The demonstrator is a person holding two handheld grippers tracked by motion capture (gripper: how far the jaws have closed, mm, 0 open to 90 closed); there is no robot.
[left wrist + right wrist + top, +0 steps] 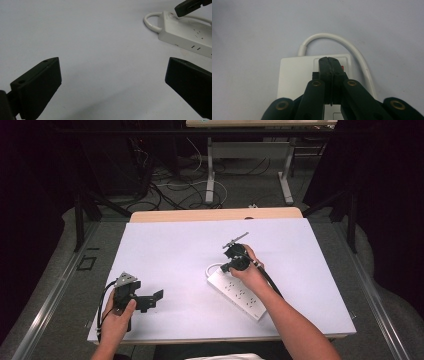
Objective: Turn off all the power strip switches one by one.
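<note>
Right gripper view: the right gripper (329,61), jaws closed together and empty, is pressing directly above the power strip (294,77) rocker switch (344,65).

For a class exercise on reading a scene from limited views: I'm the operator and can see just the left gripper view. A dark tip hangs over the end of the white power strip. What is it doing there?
Observer: That is the right tool. Its jaws are shut together with nothing between them, and the tip sits on the switch panel at the cord end of the power strip.
Operator: Is there a switch under it?
Observer: A bit of red peeks out beside the tip; whether it is pressed I cannot tell.
Operator: Where does my left tool sit on the table?
Observer: In the high view the left tool is near the front left of the white table, jaws open, well apart from the strip.
</note>
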